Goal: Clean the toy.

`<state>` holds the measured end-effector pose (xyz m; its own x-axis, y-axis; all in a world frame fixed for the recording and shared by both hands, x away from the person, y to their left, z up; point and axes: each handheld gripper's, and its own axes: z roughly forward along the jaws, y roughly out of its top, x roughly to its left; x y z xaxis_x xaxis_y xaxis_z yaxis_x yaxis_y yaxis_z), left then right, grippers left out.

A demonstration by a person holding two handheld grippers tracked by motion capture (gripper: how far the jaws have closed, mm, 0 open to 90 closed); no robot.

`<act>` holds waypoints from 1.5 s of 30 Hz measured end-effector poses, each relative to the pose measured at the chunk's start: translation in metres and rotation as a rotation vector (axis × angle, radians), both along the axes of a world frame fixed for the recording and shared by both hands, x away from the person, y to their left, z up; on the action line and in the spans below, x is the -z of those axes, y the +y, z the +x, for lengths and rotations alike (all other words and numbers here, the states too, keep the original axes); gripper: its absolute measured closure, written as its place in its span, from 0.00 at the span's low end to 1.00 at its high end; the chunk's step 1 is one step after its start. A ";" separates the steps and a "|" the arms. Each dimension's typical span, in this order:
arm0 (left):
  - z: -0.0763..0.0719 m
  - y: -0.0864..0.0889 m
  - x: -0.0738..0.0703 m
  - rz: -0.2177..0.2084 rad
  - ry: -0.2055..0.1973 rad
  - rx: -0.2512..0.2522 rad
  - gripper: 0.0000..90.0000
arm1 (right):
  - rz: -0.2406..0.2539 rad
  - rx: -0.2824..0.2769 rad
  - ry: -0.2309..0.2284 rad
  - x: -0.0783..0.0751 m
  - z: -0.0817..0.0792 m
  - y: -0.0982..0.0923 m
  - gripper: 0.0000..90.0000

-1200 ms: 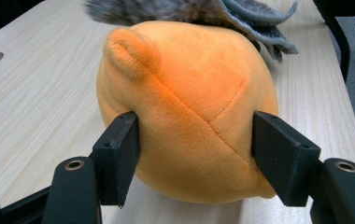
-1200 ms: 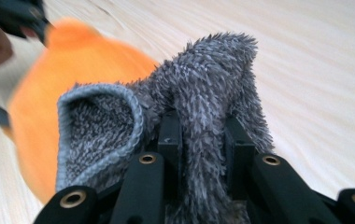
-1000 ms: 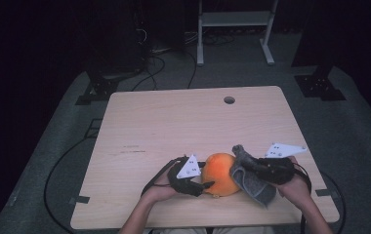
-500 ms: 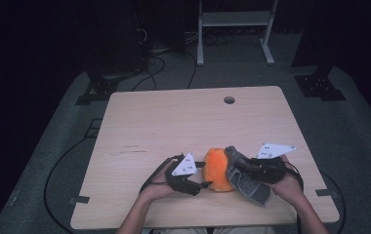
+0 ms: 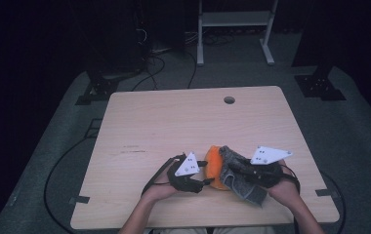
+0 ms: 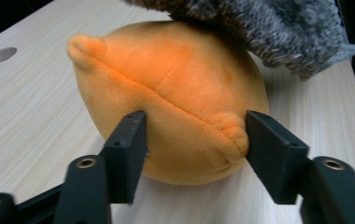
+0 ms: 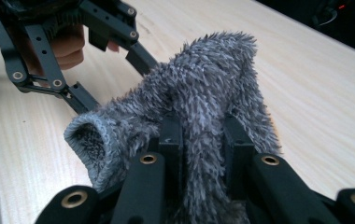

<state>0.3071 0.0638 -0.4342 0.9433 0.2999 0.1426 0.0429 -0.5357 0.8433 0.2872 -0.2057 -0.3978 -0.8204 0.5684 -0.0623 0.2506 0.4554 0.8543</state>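
An orange plush ball [image 5: 213, 165] [image 6: 175, 93] lies on the wooden table [image 5: 174, 122] near its front edge. My left gripper [image 5: 205, 173] [image 6: 196, 140] comes at it from the left. Its jaws have just been closing, and both pads now press on the ball's near end. A grey fuzzy sock [image 5: 238, 176] [image 7: 213, 79] drapes over the ball's right side, its cuff open toward me. My right gripper [image 5: 241, 169] [image 7: 202, 135] is shut on a fold of that sock. In the left gripper view, the sock [image 6: 269, 28] overhangs the ball from above.
A round cable hole [image 5: 229, 100] sits near the table's far edge. Bare wood stretches across the far and left parts of the table. A white metal stand [image 5: 235, 29] and dark equipment stand on the floor beyond, with cables trailing round the table's left side.
My right gripper has carried the sock leftward, so it now covers more of the orange ball. The left gripper's jaws have narrowed onto the ball while that hand stayed put.
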 end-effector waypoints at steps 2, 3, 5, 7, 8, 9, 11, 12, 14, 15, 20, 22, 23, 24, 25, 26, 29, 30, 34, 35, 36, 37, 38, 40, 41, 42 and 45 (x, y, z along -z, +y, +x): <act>0.000 0.002 0.000 -0.003 -0.005 0.003 0.42 | 0.006 0.000 0.022 0.003 0.005 0.000 0.81; 0.000 0.003 -0.001 -0.011 -0.004 0.004 0.43 | 0.012 -0.002 0.029 0.004 0.008 -0.001 0.81; 0.000 0.003 -0.001 -0.017 -0.013 0.003 0.51 | 0.008 0.008 0.030 0.006 0.012 -0.003 0.81; 0.000 0.000 -0.001 -0.023 -0.018 -0.014 0.56 | 0.007 0.025 0.028 0.006 0.016 -0.004 0.81; 0.001 -0.001 -0.001 -0.028 -0.016 -0.024 0.58 | 0.004 0.038 0.025 0.007 0.017 -0.004 0.81; 0.001 -0.002 -0.002 -0.037 -0.013 -0.032 0.60 | -0.005 0.055 0.012 0.007 0.019 -0.005 0.81; 0.002 -0.003 -0.003 -0.042 -0.008 -0.045 0.61 | 0.000 0.077 0.014 0.007 0.020 -0.007 0.81; 0.002 -0.003 -0.003 -0.047 -0.006 -0.050 0.61 | -0.008 0.090 0.003 0.006 0.020 -0.007 0.81; 0.002 -0.003 -0.002 -0.062 0.009 -0.057 0.61 | -0.006 0.087 -0.019 0.002 0.015 -0.007 0.82; 0.002 -0.004 -0.003 -0.066 0.015 -0.059 0.61 | 0.003 0.078 -0.027 0.000 0.011 -0.006 0.82; 0.000 -0.009 -0.005 -0.062 0.017 -0.065 0.61 | 0.008 -0.011 -0.064 -0.005 -0.005 0.011 0.82; 0.000 -0.009 -0.005 -0.057 0.018 -0.069 0.60 | -0.019 -0.005 -0.075 0.000 -0.006 0.014 0.82; 0.001 -0.008 -0.004 -0.058 0.021 -0.071 0.60 | -0.018 0.001 -0.070 0.001 -0.005 0.013 0.82; 0.001 -0.008 -0.003 -0.056 0.024 -0.072 0.60 | -0.013 0.012 -0.068 0.004 -0.004 0.010 0.82; 0.001 -0.007 -0.003 -0.049 0.024 -0.073 0.60 | -0.015 0.024 -0.064 0.005 -0.004 0.008 0.82; 0.002 -0.006 -0.002 -0.051 0.030 -0.074 0.60 | -0.026 0.042 -0.067 0.006 -0.004 0.004 0.82; 0.002 -0.005 -0.001 -0.049 0.034 -0.071 0.60 | -0.045 0.101 -0.044 0.012 -0.001 -0.013 0.82; 0.002 -0.005 -0.001 -0.050 0.035 -0.069 0.60 | -0.049 0.118 -0.033 0.015 0.000 -0.020 0.82; 0.002 -0.006 -0.002 -0.056 0.040 -0.058 0.60 | -0.066 0.174 0.026 0.027 0.004 -0.039 0.82; 0.001 -0.007 -0.003 -0.057 0.041 -0.058 0.59 | -0.061 0.175 0.032 0.028 0.003 -0.041 0.82; 0.001 -0.007 -0.003 -0.059 0.042 -0.058 0.59 | -0.050 0.173 0.036 0.027 0.001 -0.042 0.82; 0.001 -0.008 -0.004 -0.062 0.042 -0.057 0.59 | -0.045 0.166 0.028 0.025 0.000 -0.041 0.82; 0.001 -0.008 -0.004 -0.062 0.040 -0.056 0.59 | -0.025 0.150 0.019 0.022 -0.003 -0.038 0.82; 0.001 -0.010 -0.004 -0.067 0.043 -0.057 0.59 | -0.008 0.113 0.001 0.016 -0.008 -0.031 0.82; 0.000 -0.010 -0.004 -0.064 0.042 -0.056 0.59 | -0.006 0.102 -0.005 0.015 -0.009 -0.027 0.81; 0.000 -0.010 -0.004 -0.063 0.043 -0.058 0.59 | -0.012 0.090 -0.011 0.014 -0.011 -0.023 0.81; 0.001 -0.008 -0.004 -0.076 0.047 -0.065 0.59 | -0.030 0.107 -0.008 0.020 -0.008 -0.022 0.81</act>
<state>0.3084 0.0554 -0.4305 0.9264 0.3693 0.0735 0.1157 -0.4650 0.8777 0.2788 -0.2274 -0.4177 -0.7545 0.6505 -0.0869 0.2922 0.4516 0.8431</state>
